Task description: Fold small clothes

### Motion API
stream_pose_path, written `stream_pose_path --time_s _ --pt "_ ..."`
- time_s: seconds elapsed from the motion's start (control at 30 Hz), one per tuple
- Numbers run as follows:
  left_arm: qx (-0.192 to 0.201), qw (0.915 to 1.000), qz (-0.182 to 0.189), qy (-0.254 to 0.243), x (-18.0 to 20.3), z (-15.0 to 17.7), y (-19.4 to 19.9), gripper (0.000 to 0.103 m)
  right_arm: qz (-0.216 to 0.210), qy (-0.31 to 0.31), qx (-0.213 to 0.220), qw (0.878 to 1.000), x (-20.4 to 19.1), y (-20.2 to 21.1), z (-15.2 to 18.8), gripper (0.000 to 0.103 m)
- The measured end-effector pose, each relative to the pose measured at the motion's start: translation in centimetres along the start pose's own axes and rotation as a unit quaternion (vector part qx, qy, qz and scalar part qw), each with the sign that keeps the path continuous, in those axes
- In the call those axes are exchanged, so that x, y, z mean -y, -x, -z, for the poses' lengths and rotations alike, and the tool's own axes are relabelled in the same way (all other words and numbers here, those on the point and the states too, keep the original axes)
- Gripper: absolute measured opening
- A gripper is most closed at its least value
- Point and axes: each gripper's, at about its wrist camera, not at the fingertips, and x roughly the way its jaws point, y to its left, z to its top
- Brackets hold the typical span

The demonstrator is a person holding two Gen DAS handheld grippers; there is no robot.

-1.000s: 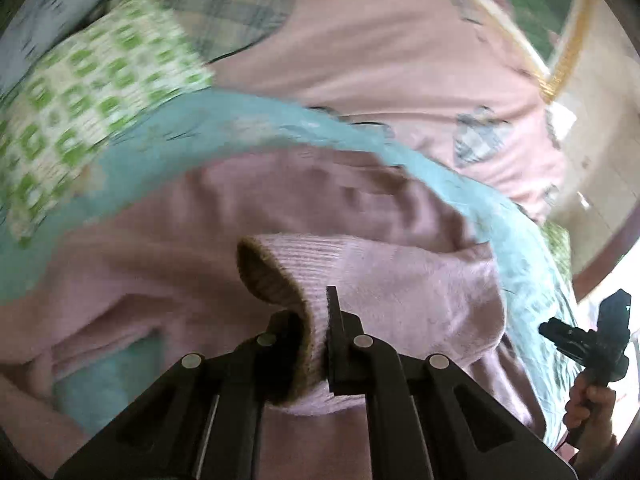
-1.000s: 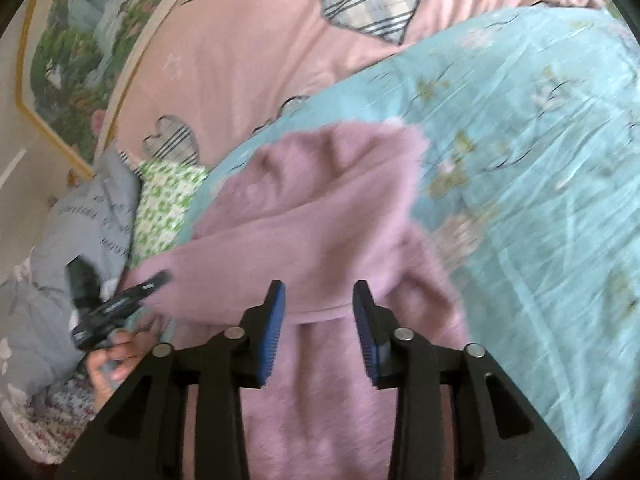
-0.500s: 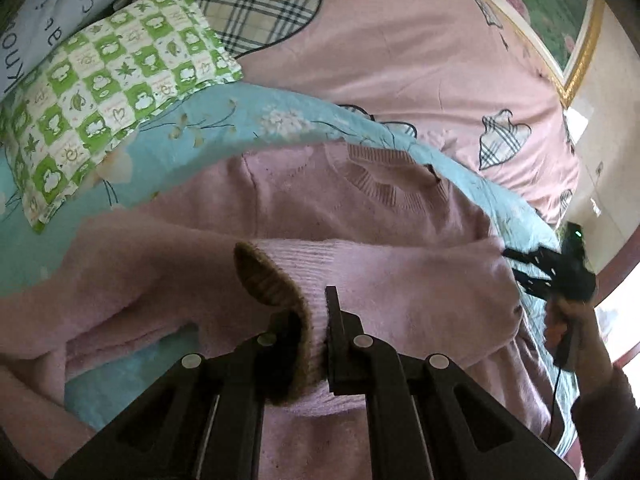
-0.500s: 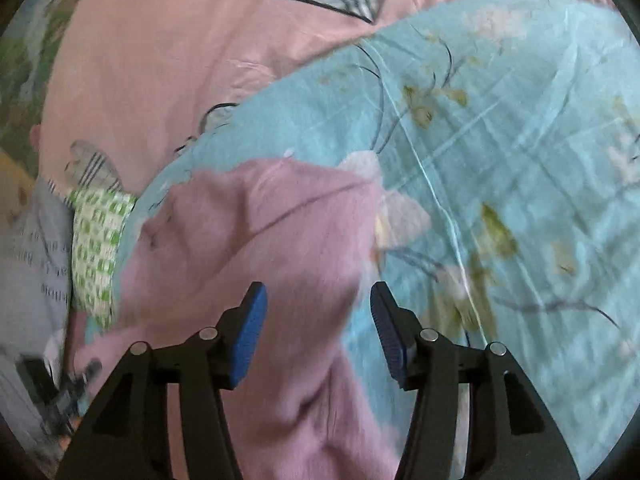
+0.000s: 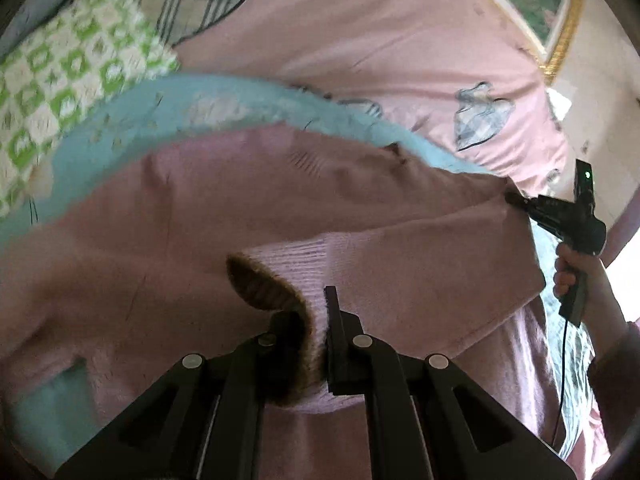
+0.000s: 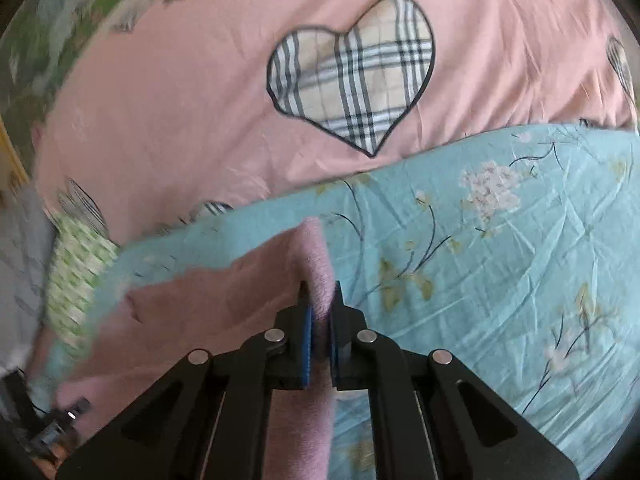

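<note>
A pink knitted sweater [image 5: 256,216] lies spread on a light blue floral sheet [image 6: 500,240]. My left gripper [image 5: 316,312] is shut on the ribbed cuff [image 5: 296,264] of a sleeve folded across the sweater's body. In the left wrist view my right gripper [image 5: 516,200] pinches the sweater's right shoulder edge, held by a hand [image 5: 572,276]. The right wrist view shows my right gripper [image 6: 320,304] shut on a raised fold of the pink sweater [image 6: 316,256], its blue pads [image 6: 307,332] pressing the cloth from both sides.
A pink bedcover with plaid hearts [image 6: 352,68] lies beyond the blue sheet. A green-and-white checked pillow [image 5: 60,92] sits at the upper left, also seen as the checked pillow [image 6: 76,272]. A gold-framed picture [image 5: 560,28] is on the wall.
My right gripper moved to the sweater's shoulder edge and closed on a fold of it; earlier its jaws stood open over the cloth. My left gripper keeps the cuff and has shifted slightly.
</note>
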Motion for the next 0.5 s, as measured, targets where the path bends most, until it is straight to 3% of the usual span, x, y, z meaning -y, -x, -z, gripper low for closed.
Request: stream_pose_path --time_s 0.17,0.3,0.4,0.5 --pt "-0.001 0.9999 -0.008 0.014 -2.0 0.6 -0.5 0.005 0.047 0.035 -0.036 0.998 0.1 -4.1 1.9 0.007" --pt "0.0 0.9997 -0.025 0.002 -2.2 0.5 -0.7 0.005 0.044 -0.003 -0.053 0.998 1.4 -5.3 2.7 0.009" --pt "-0.006 0.9995 -0.031 0.001 -2.2 0.9 -0.7 0.006 0.062 -0.019 -0.053 0.996 1.8 -4.2 2.7 0.026" --pt "-0.006 0.9995 -0.031 0.005 -2.2 1.3 -0.5 0.008 0.045 -0.028 -0.03 0.998 1.1 -1.0 3.6 0.027"
